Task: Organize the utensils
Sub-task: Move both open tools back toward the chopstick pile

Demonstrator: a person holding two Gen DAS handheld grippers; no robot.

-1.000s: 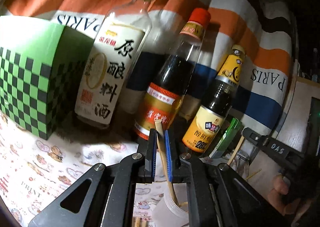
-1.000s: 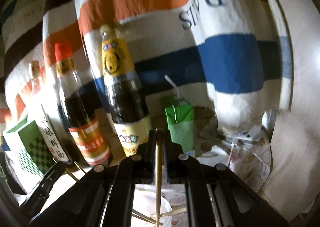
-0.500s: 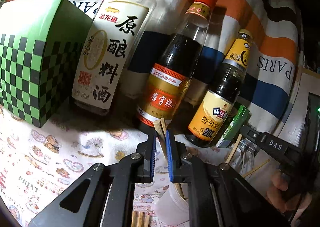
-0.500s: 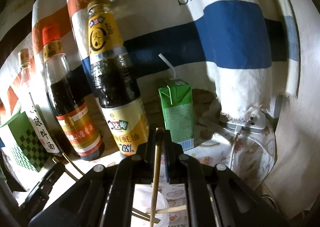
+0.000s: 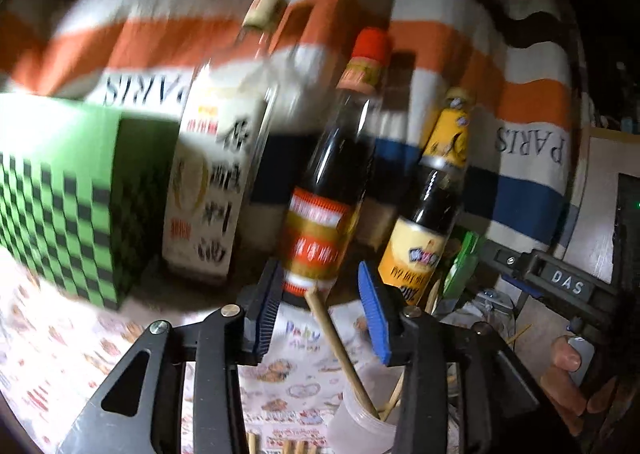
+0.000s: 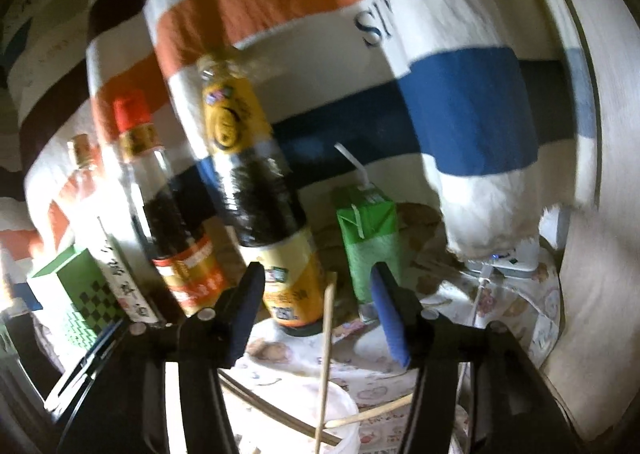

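My fingers have just been opening on both hands, letting each chopstick (image 5: 340, 350) drop its tip into the plastic cup (image 5: 362, 428) below; nothing is gripped now. Light, stiff, slippery sticks; I'd pinch mid-shaft. Sauce bottles (image 6: 256, 189) stand beyond my fingers.

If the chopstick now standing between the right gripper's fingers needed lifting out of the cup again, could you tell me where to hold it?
Hold the chopstick on its bare upper shaft, well above the cup, coming from above with a finger on either side. It stands nearly upright, its lower end in the cup among other sticks, so only the top is free.
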